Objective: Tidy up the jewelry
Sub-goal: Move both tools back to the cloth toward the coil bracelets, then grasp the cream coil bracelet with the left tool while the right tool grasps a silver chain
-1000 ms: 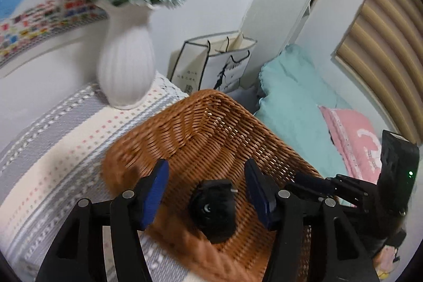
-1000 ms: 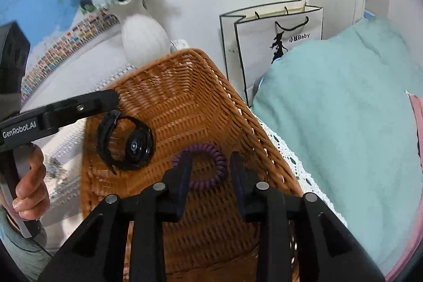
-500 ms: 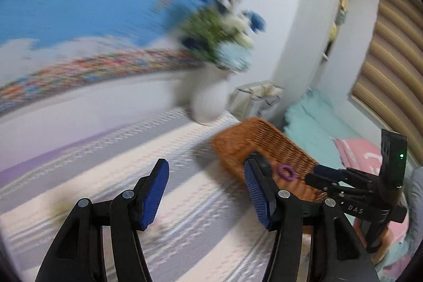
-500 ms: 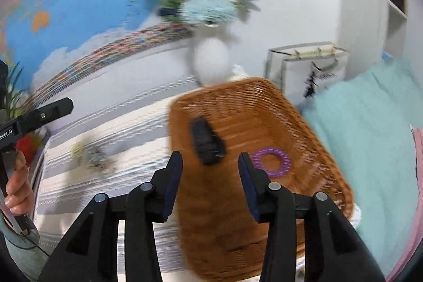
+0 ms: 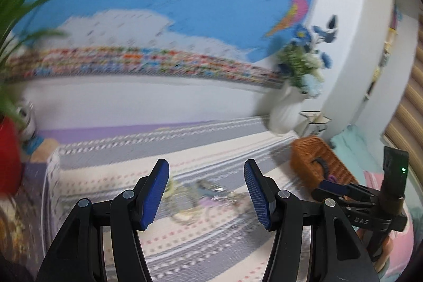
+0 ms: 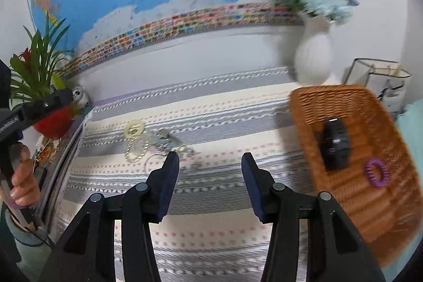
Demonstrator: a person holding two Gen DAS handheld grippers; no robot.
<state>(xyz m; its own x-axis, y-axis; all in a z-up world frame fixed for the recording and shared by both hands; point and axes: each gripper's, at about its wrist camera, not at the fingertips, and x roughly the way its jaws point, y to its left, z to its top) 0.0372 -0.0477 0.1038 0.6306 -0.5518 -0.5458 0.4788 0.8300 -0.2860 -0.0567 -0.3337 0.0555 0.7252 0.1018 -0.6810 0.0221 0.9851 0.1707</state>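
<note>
A brown wicker basket (image 6: pixel 370 202) stands at the right on the striped cloth; a black watch (image 6: pixel 334 147) and a purple coil hair tie (image 6: pixel 376 173) lie in it. The basket (image 5: pixel 304 152) also shows far right in the left wrist view. A small heap of loose jewelry (image 6: pixel 148 142), pale rings and chains, lies on the cloth at middle left; it shows blurred between the left fingers (image 5: pixel 206 200). My left gripper (image 5: pixel 206 192) is open and empty above the heap. My right gripper (image 6: pixel 210 176) is open and empty, left of the basket.
A white vase of flowers (image 6: pixel 314 57) stands behind the basket. A red-potted plant (image 6: pixel 50 120) stands at the cloth's far left. A paper bag (image 6: pixel 380 81) sits behind the basket. A world map covers the wall. A teal bed (image 5: pixel 351 147) lies beyond the table's right end.
Both grippers swung left, away from the basket, toward the loose jewelry. The watch and the hair tie stay in the basket. Both grippers remain open.
</note>
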